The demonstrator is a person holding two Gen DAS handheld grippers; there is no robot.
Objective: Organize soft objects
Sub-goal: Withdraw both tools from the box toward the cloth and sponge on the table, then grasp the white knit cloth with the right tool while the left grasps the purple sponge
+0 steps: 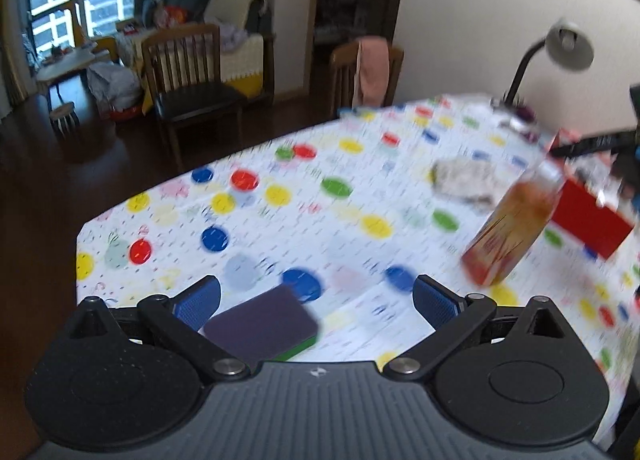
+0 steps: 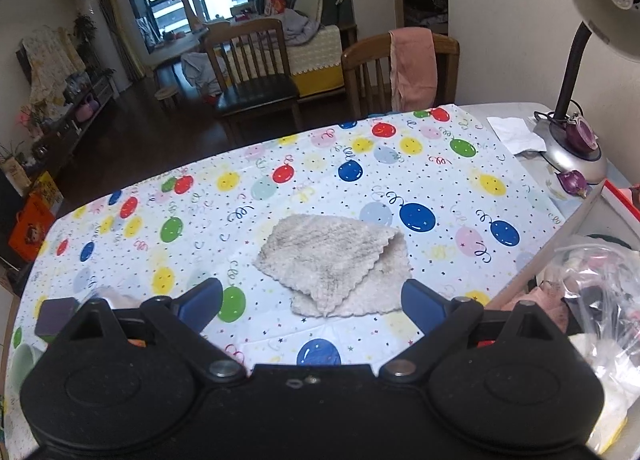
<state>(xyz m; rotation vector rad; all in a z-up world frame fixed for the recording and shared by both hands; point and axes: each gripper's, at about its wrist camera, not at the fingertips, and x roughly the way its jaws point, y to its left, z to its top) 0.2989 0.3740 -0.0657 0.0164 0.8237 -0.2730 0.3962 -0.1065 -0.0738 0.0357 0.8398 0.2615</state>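
A folded beige fluffy cloth (image 2: 336, 264) lies in the middle of the balloon-print tablecloth (image 2: 280, 187), just ahead of my right gripper (image 2: 312, 300), which is open and empty. The cloth also shows blurred in the left wrist view (image 1: 464, 179). A purple sponge with a green underside (image 1: 264, 324) lies on the table between the blue pads of my left gripper (image 1: 316, 300), which is open. The sponge also shows at the left in the right wrist view (image 2: 54, 318).
An orange bottle (image 1: 512, 223) stands tilted in view beside a red box (image 1: 592, 215) at the right. A desk lamp (image 2: 576, 99) stands at the back right. A clear plastic bag with clothes (image 2: 592, 292) lies at the right edge. Wooden chairs (image 2: 256, 71) stand beyond the table.
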